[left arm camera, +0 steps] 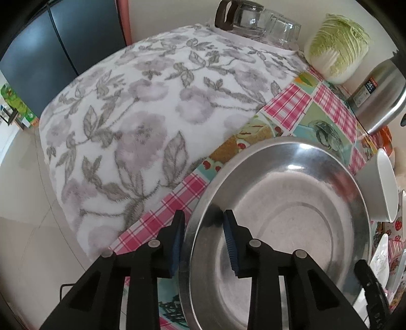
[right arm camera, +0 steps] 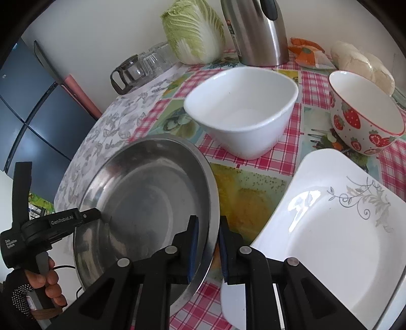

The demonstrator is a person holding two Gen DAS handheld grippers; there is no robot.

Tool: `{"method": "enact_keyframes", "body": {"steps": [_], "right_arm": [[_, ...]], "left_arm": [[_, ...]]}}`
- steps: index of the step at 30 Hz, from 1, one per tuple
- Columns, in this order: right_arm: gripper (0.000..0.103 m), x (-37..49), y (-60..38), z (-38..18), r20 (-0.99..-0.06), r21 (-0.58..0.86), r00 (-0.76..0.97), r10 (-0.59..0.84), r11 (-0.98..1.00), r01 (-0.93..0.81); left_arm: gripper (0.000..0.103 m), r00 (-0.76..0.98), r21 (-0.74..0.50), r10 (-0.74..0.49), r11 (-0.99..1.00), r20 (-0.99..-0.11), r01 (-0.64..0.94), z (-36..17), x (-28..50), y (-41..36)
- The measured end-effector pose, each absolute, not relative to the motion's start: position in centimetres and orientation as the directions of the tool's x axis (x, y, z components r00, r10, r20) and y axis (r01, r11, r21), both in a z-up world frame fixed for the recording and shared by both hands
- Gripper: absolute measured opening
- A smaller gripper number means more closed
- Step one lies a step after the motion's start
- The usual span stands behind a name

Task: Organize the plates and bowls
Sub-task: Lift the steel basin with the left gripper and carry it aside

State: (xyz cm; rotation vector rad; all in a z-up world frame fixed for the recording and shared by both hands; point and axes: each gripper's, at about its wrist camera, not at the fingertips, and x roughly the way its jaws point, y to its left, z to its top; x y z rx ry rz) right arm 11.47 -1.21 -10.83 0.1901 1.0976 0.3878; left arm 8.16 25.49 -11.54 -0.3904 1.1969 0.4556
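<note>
A large steel plate (left arm camera: 291, 223) is held tilted above the table, and it also shows in the right wrist view (right arm camera: 147, 203). My left gripper (left arm camera: 203, 243) straddles its left rim and is shut on it. My right gripper (right arm camera: 206, 248) straddles its right rim and is shut on it. The left gripper also shows in the right wrist view (right arm camera: 86, 215) at the plate's far edge. A white square bowl (right arm camera: 241, 111), a strawberry bowl (right arm camera: 365, 121) and a white square plate (right arm camera: 330, 236) sit on the checked tablecloth (right arm camera: 253, 157).
A floral towel (left arm camera: 139, 121) covers the table's left part. At the back stand a glass pot (left arm camera: 238, 17), upturned glasses (left arm camera: 281, 28), a cabbage (right arm camera: 195, 30), a steel kettle (right arm camera: 256, 33), an orange packet (right arm camera: 307, 52) and bagged buns (right arm camera: 362, 63). A dark cabinet (left arm camera: 50, 50) stands beyond.
</note>
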Motion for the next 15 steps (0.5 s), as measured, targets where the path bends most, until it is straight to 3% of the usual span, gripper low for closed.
{"method": "enact_keyframes", "body": {"steps": [15], "right_arm": [[0.016,9.7,-2.7,-7.6,-0.798,0.318,0.461,0.389,0.921,-0.226]], "left_arm": [[0.032,0.413,-0.155,0.089,0.839,-0.906,-0.521,-8.4,6.3,22.7]]}}
